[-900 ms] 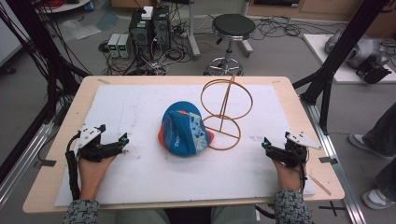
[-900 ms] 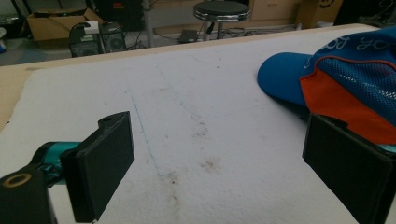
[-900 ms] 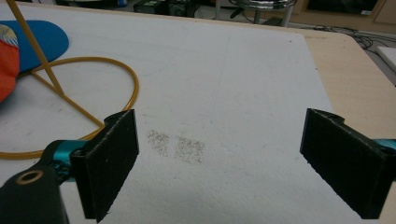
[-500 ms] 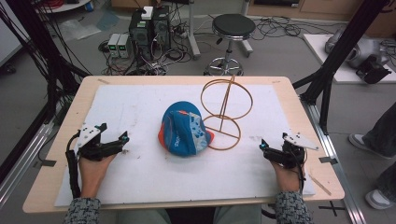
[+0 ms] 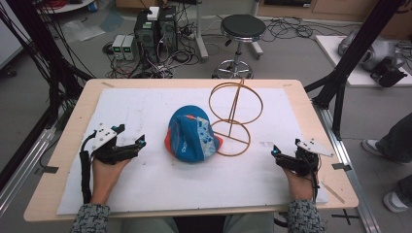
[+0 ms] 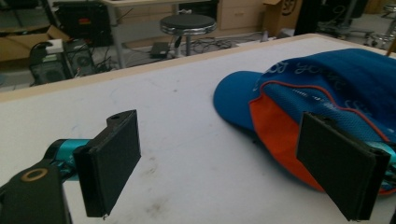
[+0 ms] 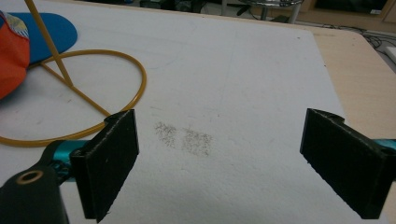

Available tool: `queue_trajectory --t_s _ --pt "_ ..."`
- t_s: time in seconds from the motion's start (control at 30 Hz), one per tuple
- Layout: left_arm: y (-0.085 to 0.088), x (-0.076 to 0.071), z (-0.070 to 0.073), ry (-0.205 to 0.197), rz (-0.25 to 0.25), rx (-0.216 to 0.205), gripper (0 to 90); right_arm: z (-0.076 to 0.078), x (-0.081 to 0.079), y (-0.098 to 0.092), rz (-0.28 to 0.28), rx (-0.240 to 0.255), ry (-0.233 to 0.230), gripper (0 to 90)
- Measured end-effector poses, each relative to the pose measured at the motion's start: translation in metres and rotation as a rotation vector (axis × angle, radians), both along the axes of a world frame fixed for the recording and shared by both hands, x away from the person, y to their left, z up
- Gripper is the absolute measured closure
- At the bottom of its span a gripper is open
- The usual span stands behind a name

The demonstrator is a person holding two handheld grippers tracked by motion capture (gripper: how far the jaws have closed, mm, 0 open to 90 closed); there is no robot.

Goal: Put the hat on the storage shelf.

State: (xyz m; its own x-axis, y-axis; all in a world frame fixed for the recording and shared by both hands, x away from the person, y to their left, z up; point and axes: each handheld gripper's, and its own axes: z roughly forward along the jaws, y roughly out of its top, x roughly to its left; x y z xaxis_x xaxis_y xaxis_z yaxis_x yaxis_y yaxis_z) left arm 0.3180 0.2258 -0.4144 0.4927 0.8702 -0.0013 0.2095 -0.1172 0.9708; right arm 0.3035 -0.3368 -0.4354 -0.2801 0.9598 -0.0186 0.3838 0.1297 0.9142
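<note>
The blue and orange cap (image 5: 190, 138) lies mid-table on the white mat (image 5: 145, 184), touching the base ring of the wire stand (image 5: 234, 121). Both the left gripper (image 5: 138, 144) and the right gripper (image 5: 278, 154) hover with jaws spread wide and empty, the left one nearer the cap. I'd bring the left in low to pinch the cap's edge cleanly, not the mat, while the right stays clear of the stand.

You are wearing speckled grey-and-black knit sleeves on both forearms. Your left gripper (image 5: 131, 148) is showing a black body, teal accents near the jaws, a grey three-cornered plate with small dark dots on top, and a black cable trailing along the forearm. Your right gripper (image 5: 281, 156) is carrying the same black frame, teal tip, grey plate and black cable. Each is wearing broad, flat, matte black pads (image 6: 113, 161), with a brass-ringed hole in the black frame below.
</note>
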Motion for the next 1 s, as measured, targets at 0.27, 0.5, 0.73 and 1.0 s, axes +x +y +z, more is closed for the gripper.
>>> queue_trajectory --t_s 0.27,0.5,0.73,1.0 --pt "-0.035 0.012 0.011 -0.015 -0.079 -0.021 14.5 0.001 -0.004 -0.001 -0.015 0.005 0.001 10.7" --pt "-0.067 0.02 0.018 -0.027 -0.135 -0.027 14.9 0.001 -0.003 0.001 -0.006 -0.017 -0.001 10.7" --pt "-0.093 0.037 0.018 0.008 -0.193 -0.066 18.3 0.001 -0.003 -0.001 -0.009 -0.006 -0.004 10.7" --pt "-0.104 0.046 0.007 0.055 -0.23 -0.079 23.3 0.001 -0.003 0.0 -0.003 -0.015 -0.005 10.7"
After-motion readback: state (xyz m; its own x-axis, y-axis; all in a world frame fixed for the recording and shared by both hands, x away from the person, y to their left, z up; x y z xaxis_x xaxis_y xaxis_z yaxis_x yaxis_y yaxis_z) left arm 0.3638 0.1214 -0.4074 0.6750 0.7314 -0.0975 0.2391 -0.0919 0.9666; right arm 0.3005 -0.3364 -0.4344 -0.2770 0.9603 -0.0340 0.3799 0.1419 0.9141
